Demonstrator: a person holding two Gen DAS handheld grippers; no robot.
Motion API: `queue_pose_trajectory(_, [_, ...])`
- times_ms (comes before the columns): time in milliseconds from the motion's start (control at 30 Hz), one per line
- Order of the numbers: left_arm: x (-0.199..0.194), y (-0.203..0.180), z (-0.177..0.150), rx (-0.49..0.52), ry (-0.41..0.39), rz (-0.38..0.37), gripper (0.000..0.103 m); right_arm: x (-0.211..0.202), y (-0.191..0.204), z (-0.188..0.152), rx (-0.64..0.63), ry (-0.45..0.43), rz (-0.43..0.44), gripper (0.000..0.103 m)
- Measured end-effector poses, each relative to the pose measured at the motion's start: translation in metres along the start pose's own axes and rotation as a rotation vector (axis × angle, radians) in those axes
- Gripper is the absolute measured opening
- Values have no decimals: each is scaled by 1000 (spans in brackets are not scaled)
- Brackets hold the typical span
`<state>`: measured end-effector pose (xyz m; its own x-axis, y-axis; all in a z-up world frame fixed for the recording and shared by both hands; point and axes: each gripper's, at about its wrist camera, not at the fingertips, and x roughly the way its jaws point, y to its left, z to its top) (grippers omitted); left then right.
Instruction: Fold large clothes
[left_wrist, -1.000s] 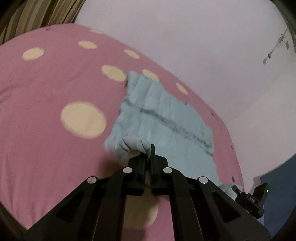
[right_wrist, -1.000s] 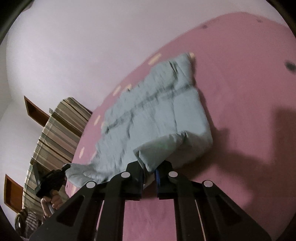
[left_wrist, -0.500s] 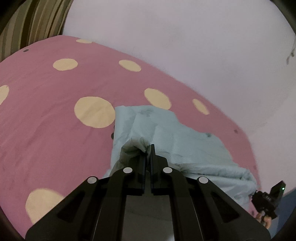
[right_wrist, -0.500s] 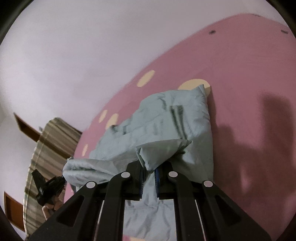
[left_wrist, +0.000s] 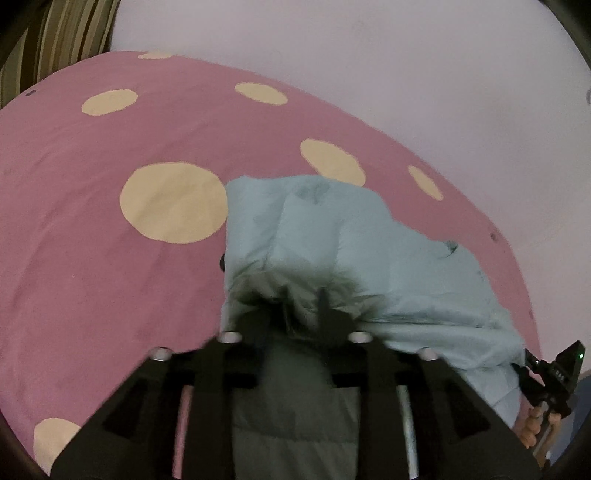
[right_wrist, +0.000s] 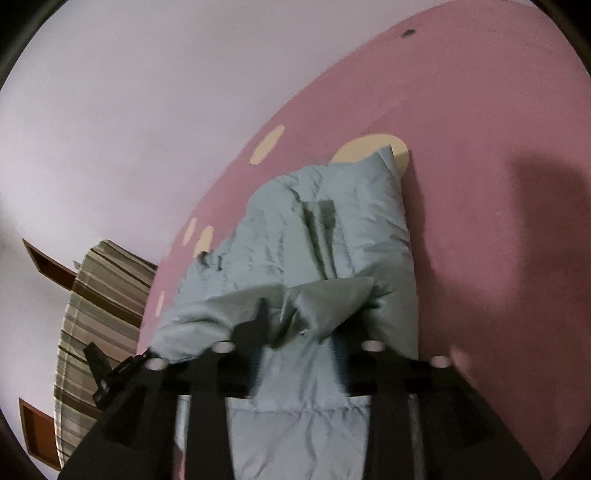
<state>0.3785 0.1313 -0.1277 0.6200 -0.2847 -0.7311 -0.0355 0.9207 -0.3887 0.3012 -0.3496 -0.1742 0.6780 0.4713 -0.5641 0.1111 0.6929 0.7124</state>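
**Both tools just opened, angled down**

My left tool (left_wrist: 303, 301) points downward, its jaws parted after opening just now; light blue fabric lies in the gap, and the pads no longer press on it. My right tool (right_wrist: 299, 323) tilts down less steeply, its jaws also freshly opened, with a fold of cloth loose between them. In the left wrist view, my right hand (left_wrist: 535, 424) shows at the lower right edge, fingers wrapped around its handle.

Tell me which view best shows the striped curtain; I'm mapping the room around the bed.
The right wrist view: the striped curtain hangs in a long stretch at the left, beyond the pink bedsheet. The left wrist view catches only a sliver of it in the top left corner.
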Motion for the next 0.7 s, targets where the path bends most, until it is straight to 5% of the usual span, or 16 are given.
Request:
queue_pose_trajectory(100, [-19,6,2,-22,-39,-37,59,-20,6,-2,-35,-31,5,57])
queue_pose_trajectory(167, [-27,11,3,-25,-54,-57,64,-29,8,-3,-70,-43,-1,57])
queue_pose_trajectory(500, [3,23,7,83,56,-4,65,-7,4,18,-189,-27,-133,58])
queue_pose_trajectory(633, [18,13,8,174,86,-20,61,4,1,26,-224,-7,-149,56])
queue_pose_trajectory(700, [24,7,7,225,107,-21,39,6,1,25,-244,2,-164,41])
